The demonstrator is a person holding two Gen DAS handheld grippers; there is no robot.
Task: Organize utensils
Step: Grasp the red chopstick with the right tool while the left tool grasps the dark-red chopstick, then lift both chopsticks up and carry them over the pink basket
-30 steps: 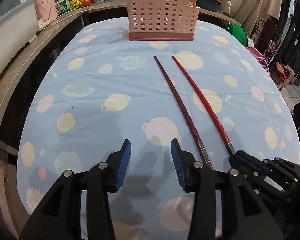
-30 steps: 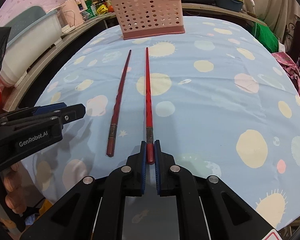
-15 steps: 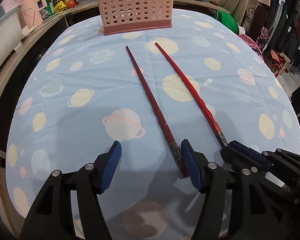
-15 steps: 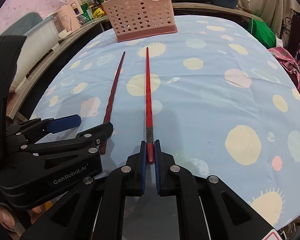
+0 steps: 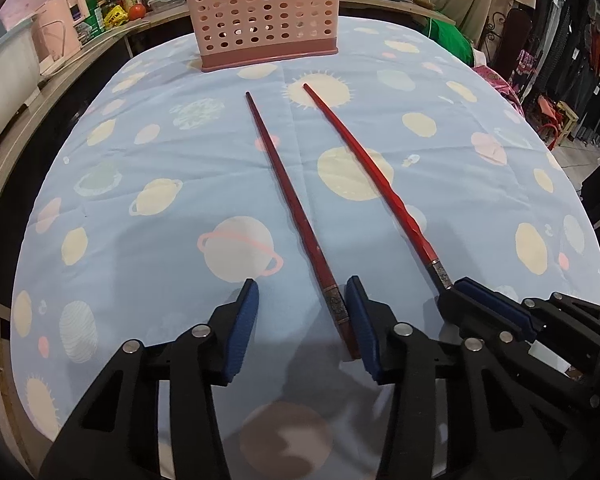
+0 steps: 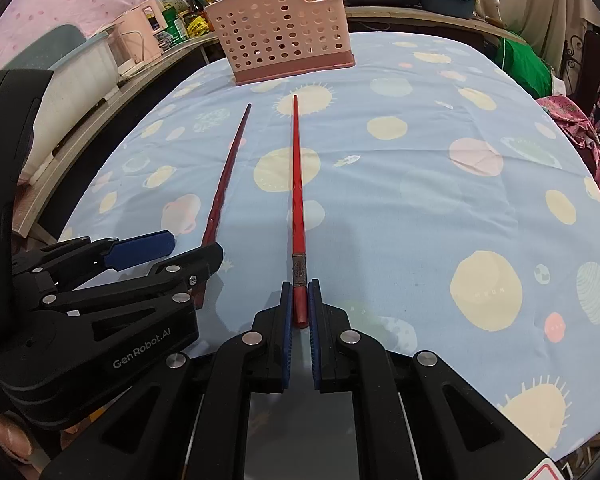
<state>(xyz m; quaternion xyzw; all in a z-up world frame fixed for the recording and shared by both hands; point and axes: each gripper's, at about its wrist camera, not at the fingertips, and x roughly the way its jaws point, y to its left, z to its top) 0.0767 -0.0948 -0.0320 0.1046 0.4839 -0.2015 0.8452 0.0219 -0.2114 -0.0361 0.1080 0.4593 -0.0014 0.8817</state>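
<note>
Chopsticks, thin, stiff, likely slippery, best pinched at butt ends: right gripper (image 6: 300,308) clamped the bright one (image 6: 297,184); left gripper (image 5: 302,320) closing around the dark one (image 5: 296,208), lower centre.

Black left claw (image 5: 302,320) and right claw (image 6: 300,312), blue ribbed pads (image 5: 242,328), silver screws, white "GenRobot.AI" lettering

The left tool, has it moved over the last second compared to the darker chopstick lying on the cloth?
Yes. The left tool has shifted sideways toward the right tool, so the darker chopstick, earlier outside it, now lies between its closing jaws, near one pad.
</note>
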